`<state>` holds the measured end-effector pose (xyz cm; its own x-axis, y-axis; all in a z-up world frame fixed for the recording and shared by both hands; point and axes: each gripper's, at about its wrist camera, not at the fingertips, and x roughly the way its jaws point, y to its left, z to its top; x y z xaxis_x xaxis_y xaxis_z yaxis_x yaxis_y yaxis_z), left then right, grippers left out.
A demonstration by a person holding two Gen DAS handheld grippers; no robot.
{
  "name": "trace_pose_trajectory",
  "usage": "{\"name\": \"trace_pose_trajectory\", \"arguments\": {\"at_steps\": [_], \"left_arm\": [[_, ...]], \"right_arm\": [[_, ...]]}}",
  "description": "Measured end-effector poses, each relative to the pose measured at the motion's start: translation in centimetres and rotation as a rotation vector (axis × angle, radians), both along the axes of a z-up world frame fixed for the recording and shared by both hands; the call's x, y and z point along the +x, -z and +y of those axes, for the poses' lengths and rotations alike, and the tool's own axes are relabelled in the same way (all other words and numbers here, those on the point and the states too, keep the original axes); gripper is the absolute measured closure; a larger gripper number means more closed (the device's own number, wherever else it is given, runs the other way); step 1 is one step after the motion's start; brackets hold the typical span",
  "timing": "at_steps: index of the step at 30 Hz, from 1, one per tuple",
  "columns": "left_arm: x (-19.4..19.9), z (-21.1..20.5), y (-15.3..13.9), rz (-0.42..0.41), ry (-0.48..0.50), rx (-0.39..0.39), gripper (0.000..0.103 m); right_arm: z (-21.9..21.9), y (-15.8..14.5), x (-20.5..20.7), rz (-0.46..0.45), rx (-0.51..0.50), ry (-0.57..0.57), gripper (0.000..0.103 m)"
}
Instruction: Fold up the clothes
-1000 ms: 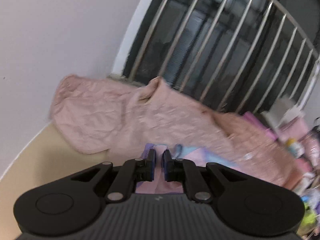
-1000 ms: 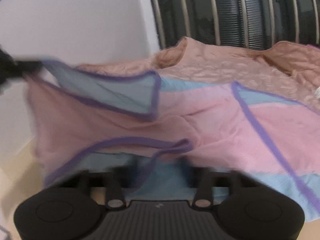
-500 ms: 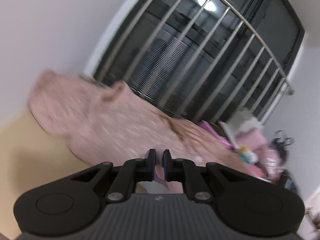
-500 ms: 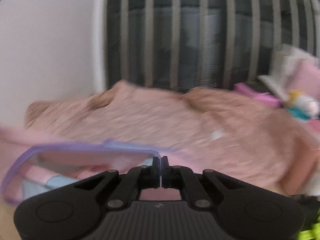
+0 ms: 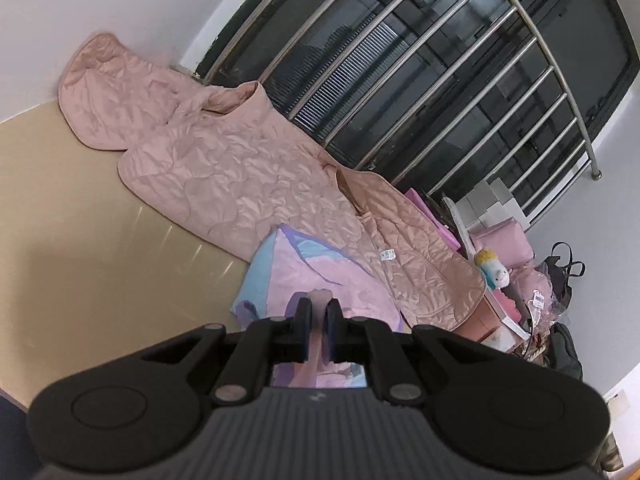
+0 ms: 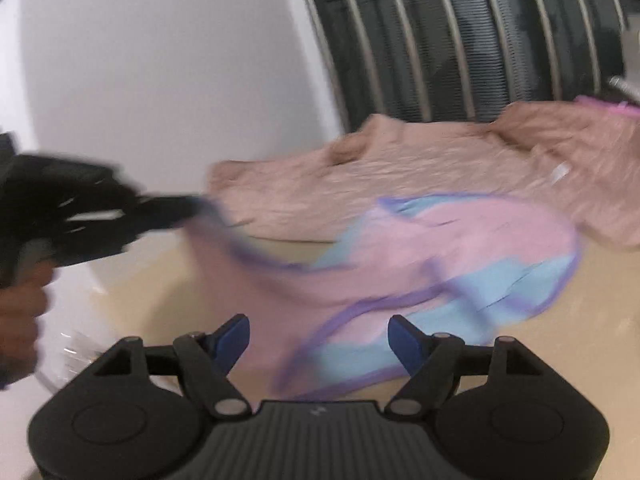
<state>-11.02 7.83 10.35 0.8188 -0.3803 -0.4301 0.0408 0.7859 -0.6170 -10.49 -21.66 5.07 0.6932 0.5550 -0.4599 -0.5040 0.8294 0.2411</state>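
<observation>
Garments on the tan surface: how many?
2. A pink-and-blue garment lies in front, pinched by the left gripper; a quilted pink jacket is spread behind it by the window. Others may be hidden.

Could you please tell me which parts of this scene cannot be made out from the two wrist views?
- Left wrist view: the left hand-held gripper body hides the near part of the pink, blue and purple-trimmed garment.
- Right wrist view: motion blur smears that garment's edges and the quilted pink jacket.
- Left wrist view: cluttered items at right are too small to identify.

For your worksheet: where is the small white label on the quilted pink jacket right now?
In the left wrist view, the white label sits right of centre on the quilted pink jacket, just beyond the pink-and-blue garment.
</observation>
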Motion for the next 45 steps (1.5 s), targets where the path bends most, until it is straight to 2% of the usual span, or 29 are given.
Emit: {"name": "trace_pose_trajectory", "arguments": {"at_steps": [3, 4, 6, 7, 9, 12, 15, 17, 18, 19, 20, 21, 22, 24, 26, 28, 31, 33, 37, 39, 40, 42, 44, 45], "left_arm": [[-0.7, -0.4, -0.7, -0.022, 0.01, -0.008, 0.096], [-0.9, -0.6, -1.0, -0.033, 0.014, -0.008, 0.096], [-1.3, -0.7, -1.4, -0.048, 0.011, -0.001, 0.096], [-1.5, -0.7, -1.5, -0.051, 0.004, 0.011, 0.096], [-1.7, -0.4, -1.4, -0.049, -0.012, 0.034, 0.096], [-1.6, 0.6, -0.9, -0.029, -0.036, 0.058, 0.096], [-1.2, 1.5, -0.2, -0.01, -0.039, 0.035, 0.096], [-0.2, 1.6, 0.1, -0.008, -0.006, 0.015, 0.094], [0.7, 1.3, 0.4, -0.006, 0.015, 0.024, 0.091], [1.7, 1.0, 0.8, 0.007, 0.005, 0.046, 0.083], [2.7, 0.7, 1.1, 0.018, -0.005, 0.074, 0.077], [3.6, 0.4, 1.4, 0.018, -0.018, 0.128, 0.069], [4.4, 0.0, 1.7, 0.02, -0.031, 0.18, 0.068], [5.1, -0.1, 2.2, 0.042, -0.045, 0.236, 0.066], [4.5, 0.6, 2.6, 0.047, -0.027, 0.202, 0.061], [3.5, 1.0, 2.8, 0.029, 0.011, 0.188, 0.057], [2.7, -0.5, 2.8, -0.016, 0.088, 0.32, 0.053], [3.2, -2.2, 3.3, -0.016, 0.127, 0.387, 0.053], [5.6, -4.9, 4.9, 0.032, 0.163, 0.408, 0.053], [6.6, -6.3, 5.7, 0.04, 0.161, 0.454, 0.052], [6.8, -7.1, 6.2, 0.044, 0.144, 0.515, 0.052], [7.2, -8.3, 7.2, 0.062, 0.105, 0.599, 0.054], [7.2, -8.1, 7.9, 0.081, 0.091, 0.578, 0.067], [7.1, -7.7, 8.1, 0.094, 0.091, 0.558, 0.079]], "right_arm": [[1.8, 1.8, -1.8, 0.038, 0.027, -0.059, 0.033], [2.5, 2.2, -1.6, 0.061, 0.012, -0.056, 0.042], [3.3, 3.0, -0.8, 0.086, -0.001, -0.031, 0.072], [3.4, 3.2, -0.3, 0.1, -0.017, -0.013, 0.1], [3.0, 2.6, -0.4, 0.082, -0.013, 0.007, 0.1], [1.2, 0.1, -1.0, 0.058, 0.079, -0.044, 0.1], [-1.2, -2.6, -0.4, 0.028, 0.154, -0.066, 0.1], [-2.7, -3.8, 1.2, 0.018, 0.18, -0.069, 0.1], [-3.0, -4.0, 2.4, 0.024, 0.175, -0.059, 0.1], [-3.3, -4.1, 3.7, 0.031, 0.168, -0.048, 0.098], [-3.4, -3.5, 6.0, 0.066, 0.151, -0.019, 0.093], [-3.2, -2.8, 8.1, 0.09, 0.093, 0.035, 0.088], [-3.0, -2.0, 10.2, 0.114, 0.031, 0.091, 0.077], [-2.2, -0.6, 12.3, 0.106, -0.15, 0.224, 0.073], [-1.9, -0.4, 11.4, 0.064, -0.21, 0.254, 0.073], [-2.0, -0.6, 9.3, 0.035, -0.177, 0.225, 0.063], [-1.3, -0.5, 6.0, 0.022, -0.121, 0.174, 0.062], [-0.1, 0.1, 5.5, 0.029, -0.116, 0.143, 0.063], [2.4, 2.0, 6.8, 0.06, -0.169, 0.175, 0.064], [3.7, 2.9, 7.5, 0.075, -0.196, 0.191, 0.079], [3.8, 3.1, 7.6, 0.083, -0.189, 0.203, 0.097], [3.4, 3.0, 6.5, 0.062, -0.195, 0.218, 0.1], [3.1, 2.9, 5.3, 0.038, -0.203, 0.231, 0.1], [2.6, 2.6, 4.6, 0.027, -0.205, 0.239, 0.1]]}}
